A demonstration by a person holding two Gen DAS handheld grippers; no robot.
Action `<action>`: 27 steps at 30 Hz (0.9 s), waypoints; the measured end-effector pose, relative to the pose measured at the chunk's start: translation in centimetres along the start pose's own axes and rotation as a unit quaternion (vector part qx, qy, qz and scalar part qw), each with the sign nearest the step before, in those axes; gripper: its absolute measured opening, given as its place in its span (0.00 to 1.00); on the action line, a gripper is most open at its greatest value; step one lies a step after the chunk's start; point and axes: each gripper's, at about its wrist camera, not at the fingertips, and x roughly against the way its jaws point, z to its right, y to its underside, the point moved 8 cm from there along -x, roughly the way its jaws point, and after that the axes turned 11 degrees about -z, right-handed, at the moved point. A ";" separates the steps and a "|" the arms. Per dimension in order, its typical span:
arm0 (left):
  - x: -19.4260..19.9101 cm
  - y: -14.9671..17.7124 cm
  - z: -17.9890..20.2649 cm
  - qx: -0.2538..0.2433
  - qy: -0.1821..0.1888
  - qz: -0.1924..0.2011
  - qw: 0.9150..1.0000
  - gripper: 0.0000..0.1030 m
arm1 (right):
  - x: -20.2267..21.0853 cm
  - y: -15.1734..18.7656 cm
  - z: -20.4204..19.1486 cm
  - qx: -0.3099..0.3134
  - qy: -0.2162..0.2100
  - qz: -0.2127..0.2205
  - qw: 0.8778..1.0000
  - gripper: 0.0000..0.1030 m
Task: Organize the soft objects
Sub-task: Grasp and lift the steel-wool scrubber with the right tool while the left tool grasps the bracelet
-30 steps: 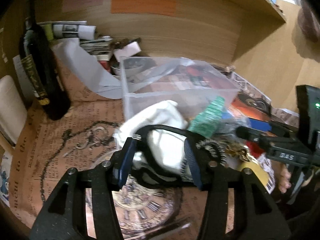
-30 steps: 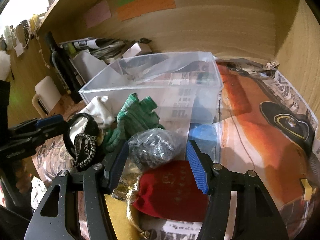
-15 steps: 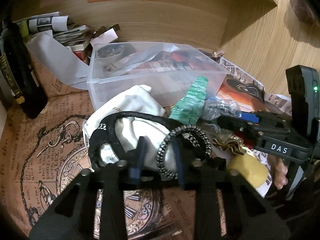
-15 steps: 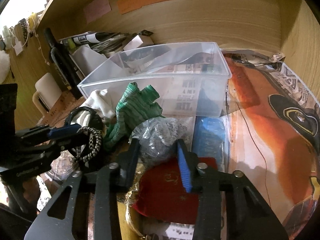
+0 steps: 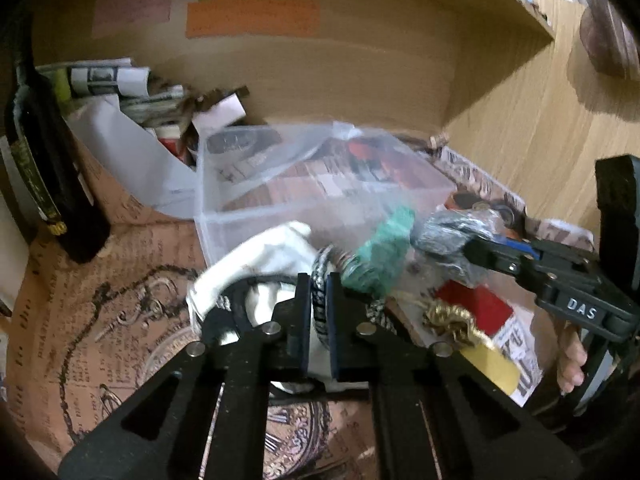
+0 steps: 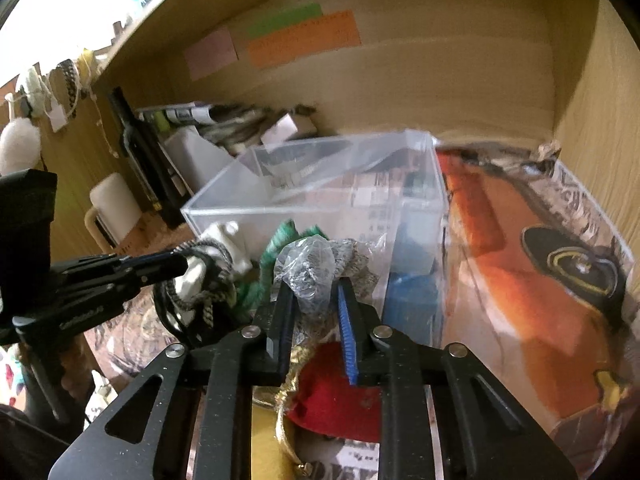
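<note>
1. Pinching a braided black-and-white cord loop, the left gripper has its jaws clamped tight on it, just in front of the clear plastic bin.
2. Crinkly clear bag of grey knit: the right gripper is clenched on it, also in front of the bin.
3. One soft white cloth, one ribbed green knit piece and one red velvety pouch lie near the bin's front wall.
4. One dark glass bottle stands upright, well left of the bin.
</note>
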 end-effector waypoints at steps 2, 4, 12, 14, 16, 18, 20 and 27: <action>0.6 -0.6 0.0 0.000 -0.001 0.011 1.000 0.06 | 0.7 -0.5 -0.1 0.002 0.002 0.011 1.000 0.18; 1.2 -1.4 0.0 -0.002 -0.004 0.025 1.000 0.06 | 1.4 -1.1 -0.3 0.005 0.004 0.024 1.000 0.18; 1.5 -3.2 -0.6 -0.001 0.004 0.031 1.000 0.10 | 3.4 -3.9 -0.3 0.015 0.011 0.070 0.997 0.18; 0.5 -2.8 -0.8 -0.004 0.007 0.009 1.000 0.27 | 3.3 -4.2 -0.1 0.014 0.011 0.072 0.997 0.18; -0.3 -2.0 -0.7 -0.004 0.015 -0.010 1.000 0.47 | 3.2 -4.2 0.1 0.011 0.008 0.069 0.997 0.18; -1.0 -1.2 -0.3 -0.005 0.029 -0.024 0.999 0.60 | 2.9 -4.1 0.3 0.009 0.009 0.065 0.998 0.18; -1.5 -0.6 0.2 -0.013 0.033 -0.032 0.999 0.67 | 2.7 -3.9 0.5 0.007 0.009 0.059 0.998 0.18; -3.5 0.5 1.3 -0.032 0.032 -0.059 0.997 0.78 | 2.3 -3.4 0.8 0.002 0.010 0.048 0.999 0.18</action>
